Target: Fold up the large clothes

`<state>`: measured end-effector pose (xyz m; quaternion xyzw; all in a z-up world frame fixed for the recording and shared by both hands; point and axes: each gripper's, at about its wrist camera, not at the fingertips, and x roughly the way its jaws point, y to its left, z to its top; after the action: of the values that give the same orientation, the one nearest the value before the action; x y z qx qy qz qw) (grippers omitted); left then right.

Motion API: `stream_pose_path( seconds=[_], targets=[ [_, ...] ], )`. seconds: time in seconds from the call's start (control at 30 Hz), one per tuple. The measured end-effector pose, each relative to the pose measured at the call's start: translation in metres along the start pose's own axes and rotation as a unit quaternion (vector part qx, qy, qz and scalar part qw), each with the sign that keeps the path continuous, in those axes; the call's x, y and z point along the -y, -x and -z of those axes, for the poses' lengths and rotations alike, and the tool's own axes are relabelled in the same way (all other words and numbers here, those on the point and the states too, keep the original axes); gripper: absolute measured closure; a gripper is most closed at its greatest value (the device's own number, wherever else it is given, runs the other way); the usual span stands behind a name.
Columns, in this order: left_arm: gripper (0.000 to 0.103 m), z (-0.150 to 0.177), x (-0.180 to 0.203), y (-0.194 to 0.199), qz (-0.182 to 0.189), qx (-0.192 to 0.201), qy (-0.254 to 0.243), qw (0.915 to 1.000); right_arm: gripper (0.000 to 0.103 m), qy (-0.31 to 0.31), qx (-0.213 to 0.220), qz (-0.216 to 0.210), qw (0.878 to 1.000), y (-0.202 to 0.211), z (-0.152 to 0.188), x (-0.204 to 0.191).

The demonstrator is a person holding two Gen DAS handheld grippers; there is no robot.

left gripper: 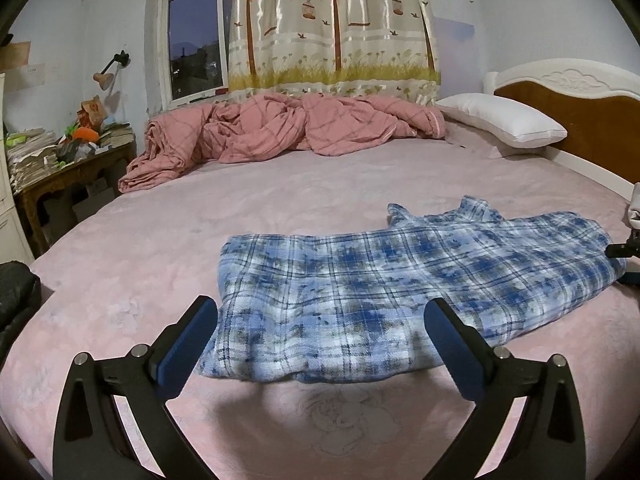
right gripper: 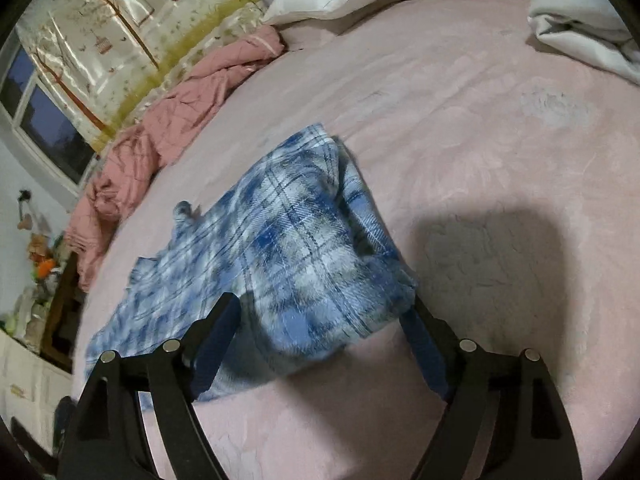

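Observation:
A blue and white plaid shirt (left gripper: pixel 400 288) lies folded lengthwise on the pink bed (left gripper: pixel 200 216), its collar end toward the headboard. My left gripper (left gripper: pixel 320 320) is open, just above the shirt's near hem, holding nothing. In the right wrist view the shirt (right gripper: pixel 288 248) lies spread from centre to lower left. My right gripper (right gripper: pixel 324 316) is open and hovers over the shirt's near end, with cloth between its jaws but not clamped. Part of the right gripper (left gripper: pixel 624 248) shows at the left view's right edge.
A rumpled pink quilt (left gripper: pixel 280 128) lies along the bed's far side under the curtain. A white pillow (left gripper: pixel 504 120) rests by the headboard (left gripper: pixel 580 116). A folded white cloth (right gripper: pixel 580 20) sits on the bed. A cluttered wooden table (left gripper: pixel 68 168) stands left of the bed.

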<state>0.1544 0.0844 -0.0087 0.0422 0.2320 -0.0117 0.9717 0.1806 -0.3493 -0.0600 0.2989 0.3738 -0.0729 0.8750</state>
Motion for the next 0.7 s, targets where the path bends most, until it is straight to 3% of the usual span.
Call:
stream_pose_path(
  seconds=[0.07, 0.13, 0.2, 0.3, 0.43, 0.53, 0.7],
  targets=[
    [0.001, 0.0, 0.0, 0.0, -0.001, 0.0, 0.001, 1.0, 0.02, 0.009, 0.005, 0.016, 1.0, -0.003, -0.001, -0.006],
    [0.001, 0.0, -0.001, 0.0, -0.004, -0.001, 0.002, 1.0, 0.034, 0.003, 0.018, 0.027, 0.999, -0.004, -0.002, -0.006],
    [0.001, 0.0, -0.002, 0.0, -0.003, -0.001, 0.005, 1.0, 0.056, -0.005, 0.023, 0.031, 0.999, -0.004, -0.004, -0.004],
    [0.001, -0.001, -0.004, 0.0, -0.002, 0.001, 0.009, 1.0, 0.075, -0.018, 0.021, 0.014, 1.0, -0.004, -0.01, -0.002],
    [0.001, -0.003, -0.006, 0.001, -0.002, 0.004, 0.014, 0.9999, 0.084, 0.0, 0.033, 0.023, 0.999, 0.002, -0.012, -0.012],
    [0.001, -0.004, -0.008, 0.004, -0.003, 0.009, 0.019, 0.9998, 0.087, 0.053, 0.071, 0.043, 0.995, 0.016, -0.01, -0.037],
    [0.001, -0.007, -0.014, 0.006, -0.002, 0.014, 0.035, 0.9993, 0.088, 0.163, 0.126, 0.063, 0.976, 0.044, 0.001, -0.097]
  ],
)
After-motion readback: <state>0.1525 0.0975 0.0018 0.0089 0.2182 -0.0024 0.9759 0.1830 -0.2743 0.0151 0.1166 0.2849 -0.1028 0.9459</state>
